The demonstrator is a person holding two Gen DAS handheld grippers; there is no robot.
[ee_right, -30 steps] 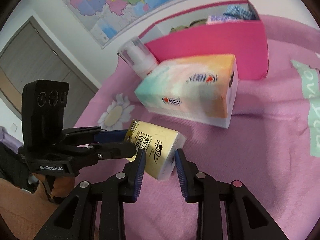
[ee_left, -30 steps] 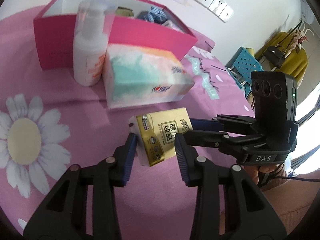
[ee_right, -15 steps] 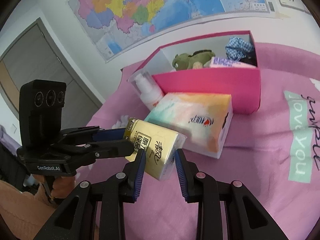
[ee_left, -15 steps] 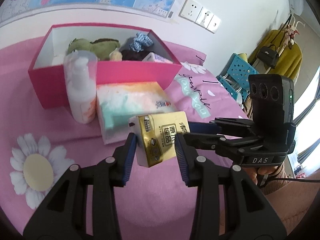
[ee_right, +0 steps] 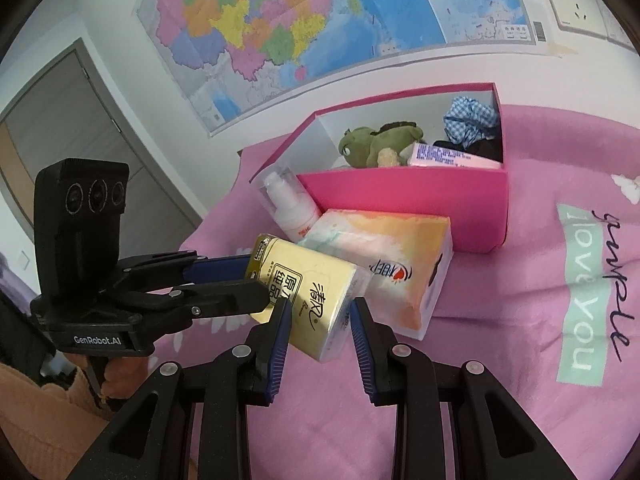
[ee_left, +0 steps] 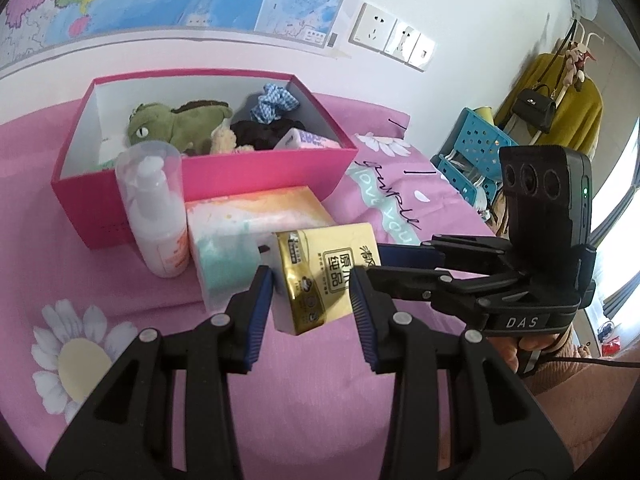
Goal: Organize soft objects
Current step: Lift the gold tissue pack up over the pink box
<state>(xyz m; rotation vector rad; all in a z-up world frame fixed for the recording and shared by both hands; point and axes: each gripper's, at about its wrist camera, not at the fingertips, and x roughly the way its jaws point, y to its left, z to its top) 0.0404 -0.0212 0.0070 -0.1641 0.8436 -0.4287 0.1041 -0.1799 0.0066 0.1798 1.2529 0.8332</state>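
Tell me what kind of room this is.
Probably a bedroom in a home: a pink flowered bedspread covers the surface, a map hangs on the wall, and a yellow coat with a handbag hangs nearby.

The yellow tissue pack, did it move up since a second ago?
Yes. The yellow tissue pack, held by both claws, rose off the pink bedspread; it now overlaps the bigger tissue box.

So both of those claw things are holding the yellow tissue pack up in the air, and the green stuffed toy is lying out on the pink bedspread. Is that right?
Not quite. The green stuffed toy lies inside the pink box, not on the bedspread; the left wrist view shows it. The rest stands: the left gripper and right gripper hold the yellow tissue pack in the air.
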